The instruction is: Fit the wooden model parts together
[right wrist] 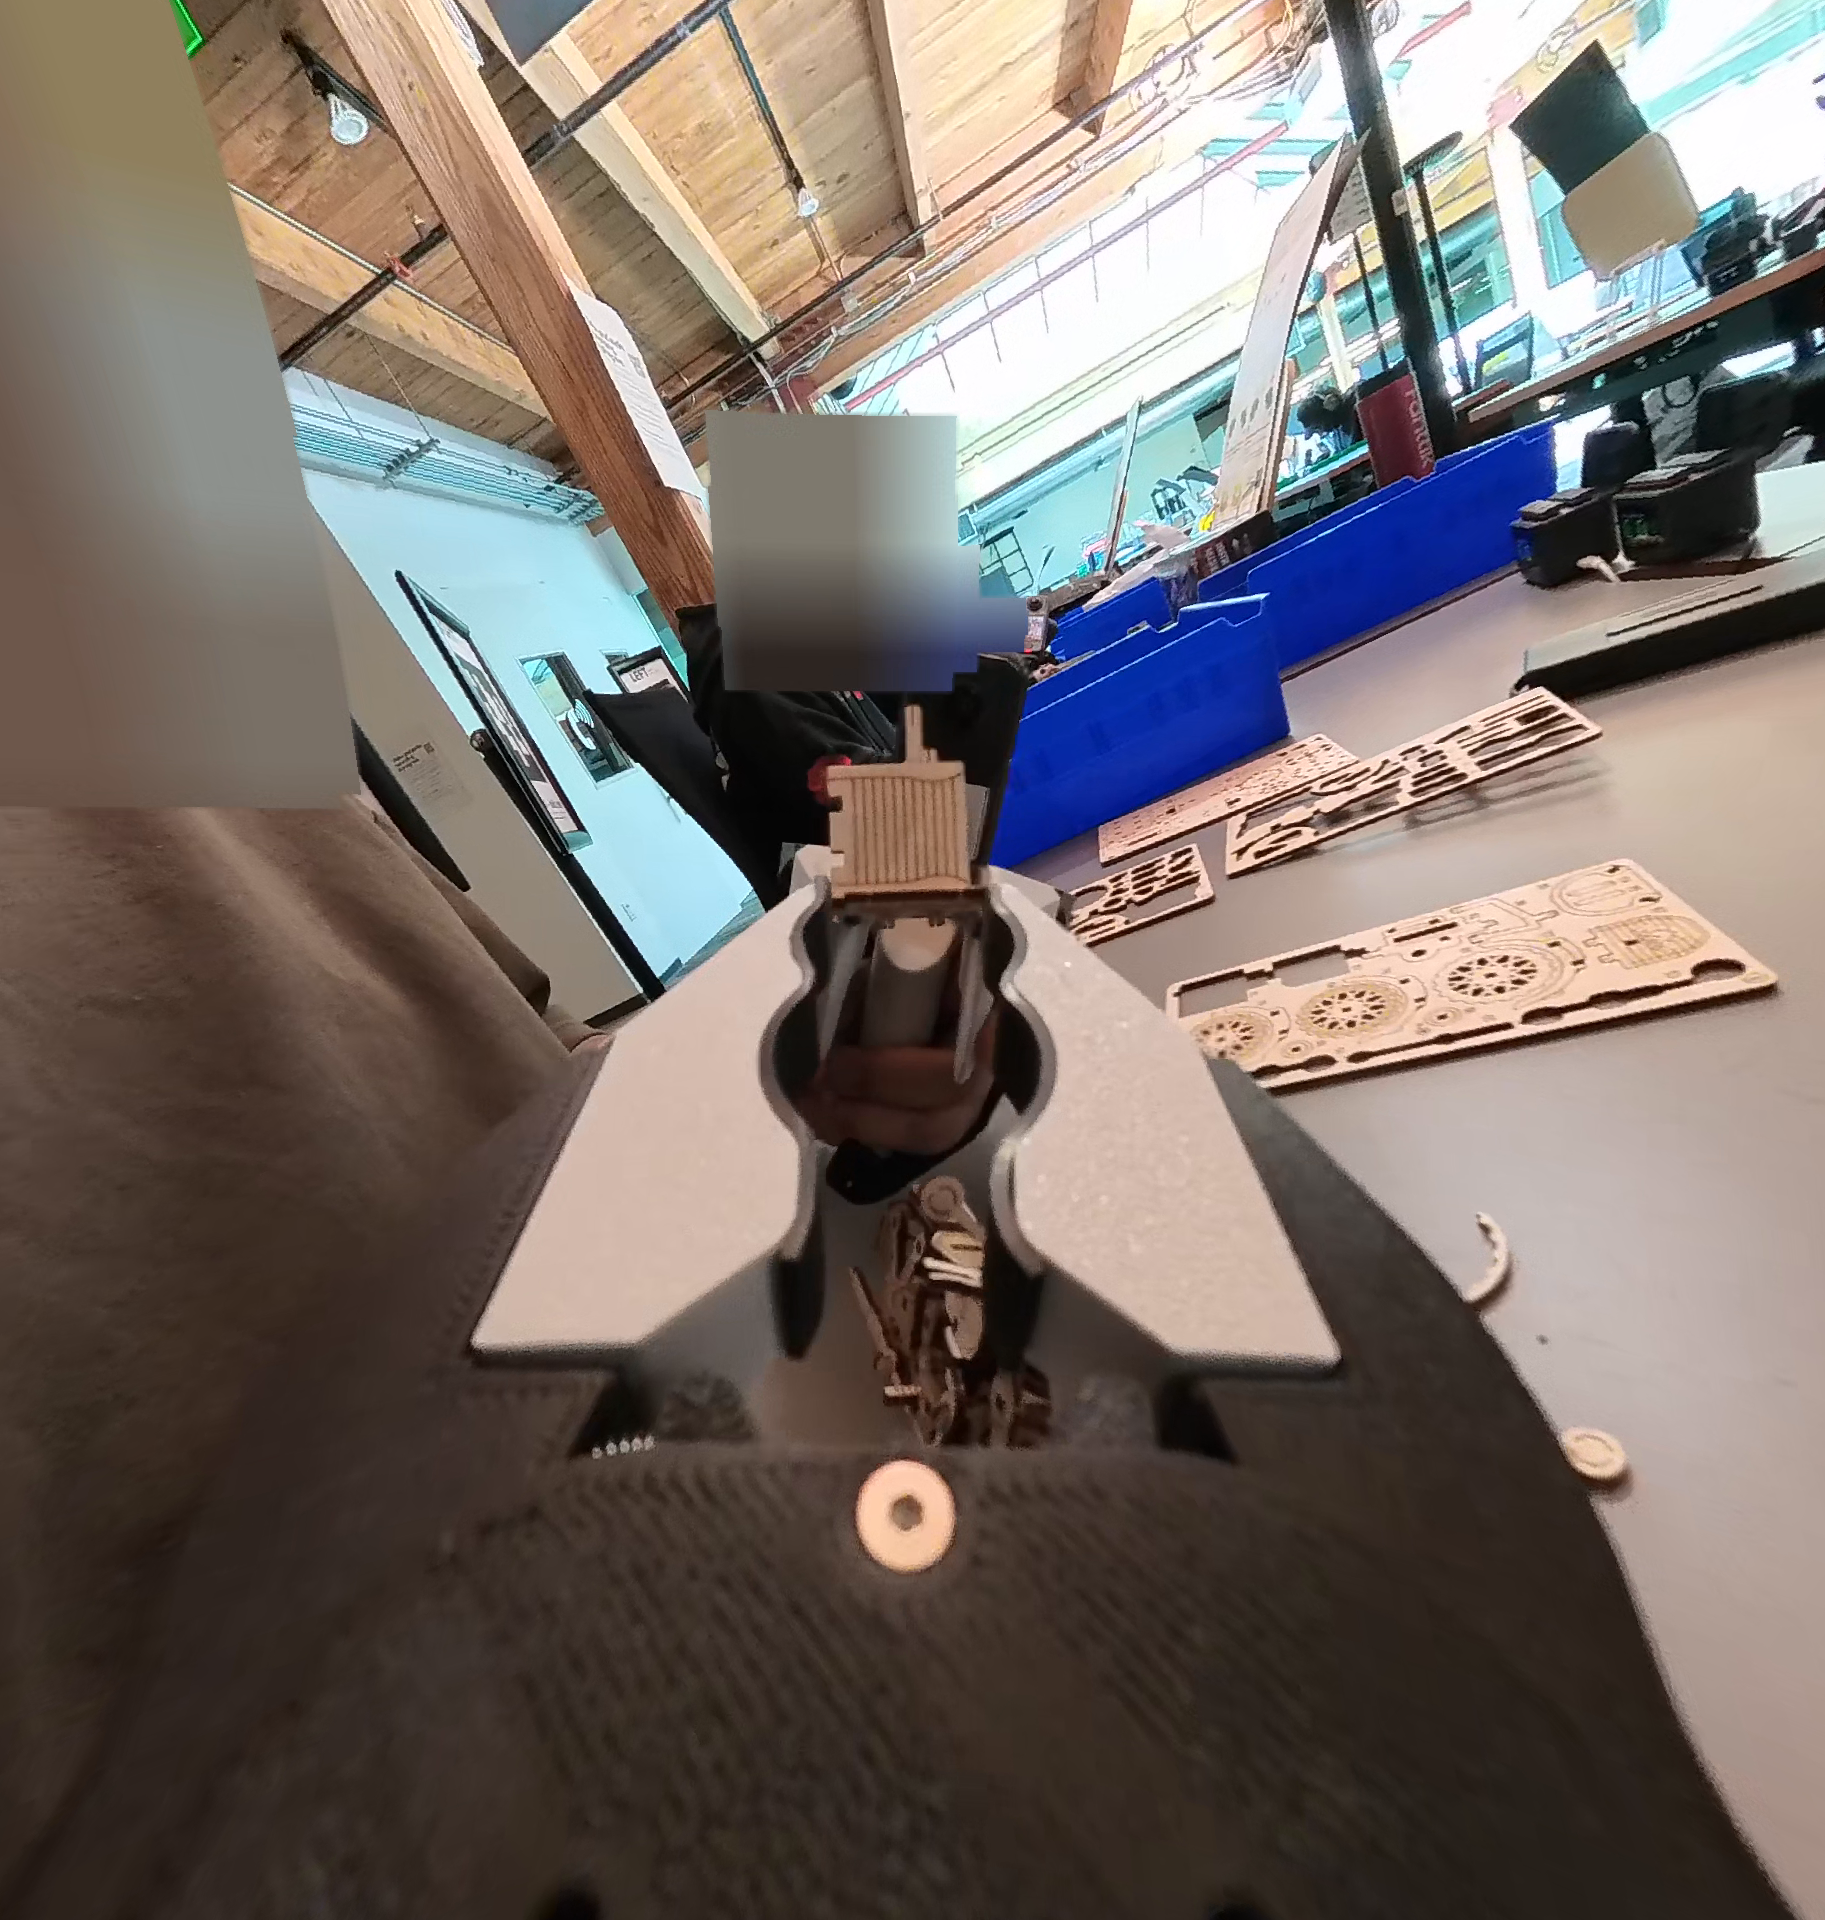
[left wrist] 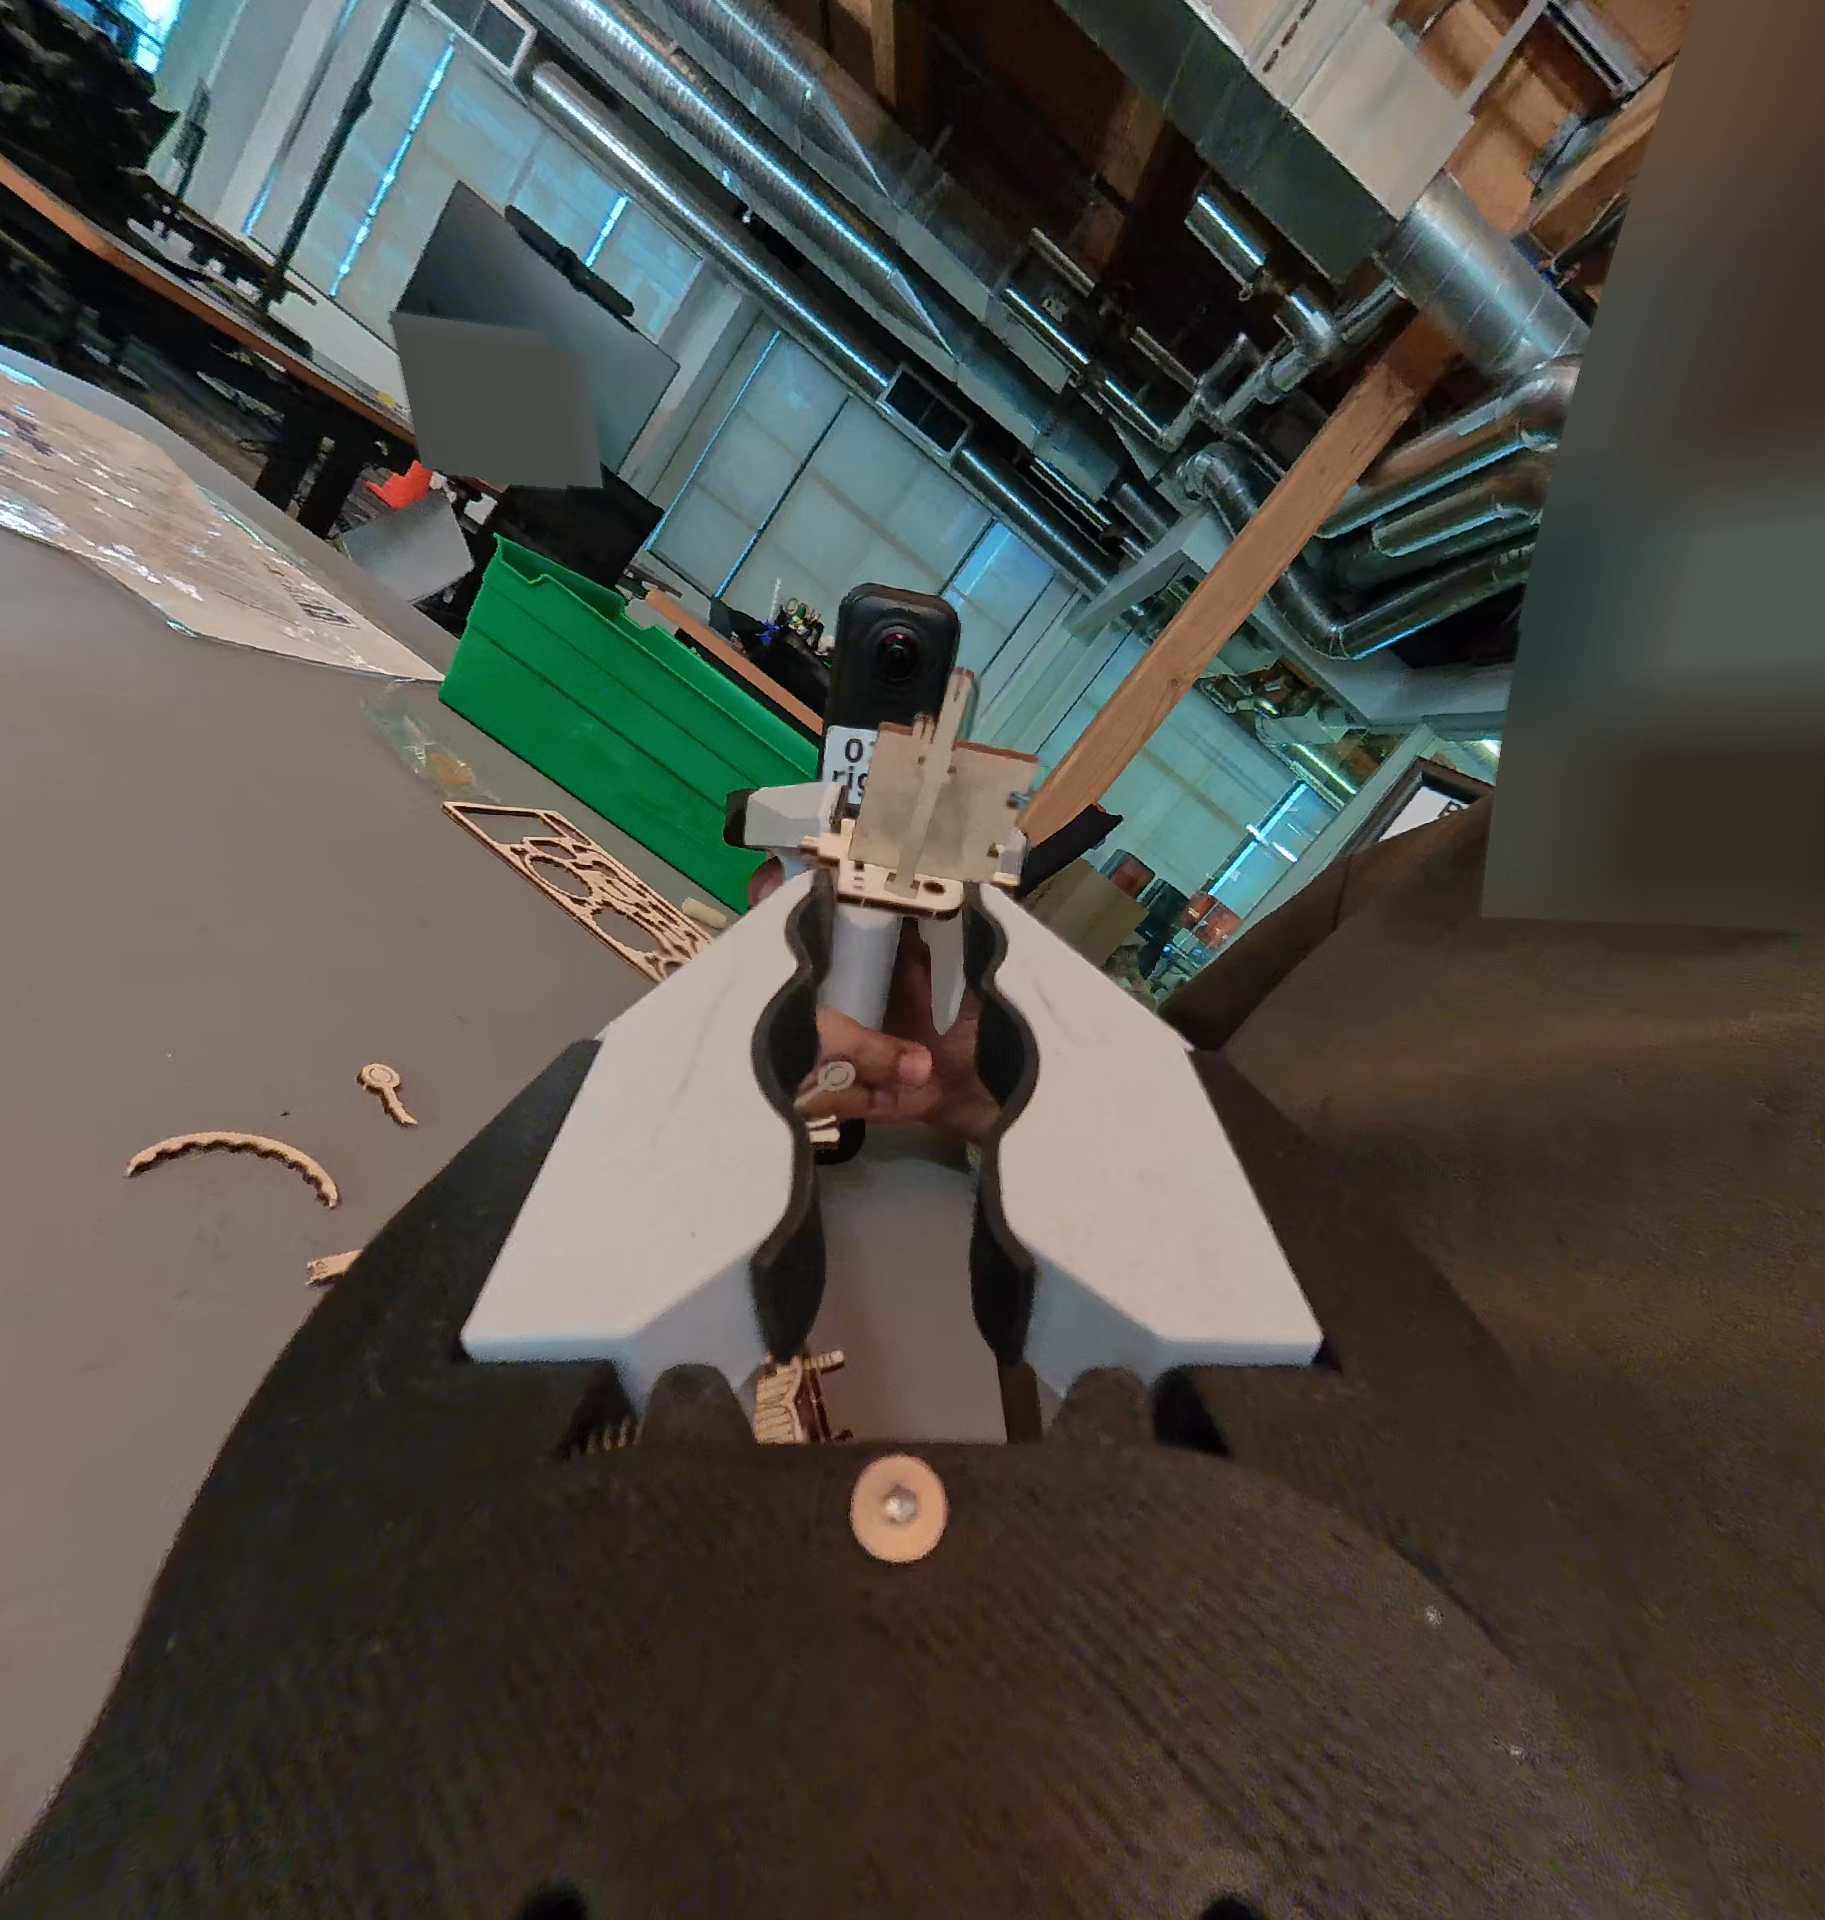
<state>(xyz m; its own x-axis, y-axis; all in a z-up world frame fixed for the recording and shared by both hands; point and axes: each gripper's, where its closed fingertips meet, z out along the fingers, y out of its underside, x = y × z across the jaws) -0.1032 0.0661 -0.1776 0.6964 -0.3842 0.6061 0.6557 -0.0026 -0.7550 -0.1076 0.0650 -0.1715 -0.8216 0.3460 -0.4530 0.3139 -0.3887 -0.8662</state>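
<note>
Both tools meet nose to nose. The left tool (left wrist: 892,899) and the right tool (right wrist: 903,904) each pinch the small pale slatted wooden model assembly (right wrist: 895,829), held above the grey surface (right wrist: 1510,1195) at 12 o'clock in both views. Opposed pulls could snap its thin upright tab. Farther right at 2 o'clock lie laser-cut plywood sheets (right wrist: 1459,977). A white label sits on the facing tool; its writing goes unread.

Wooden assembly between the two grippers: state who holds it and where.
Both: left gripper and right gripper each pinch the wooden assembly along its bottom edge, from opposite sides.
</note>
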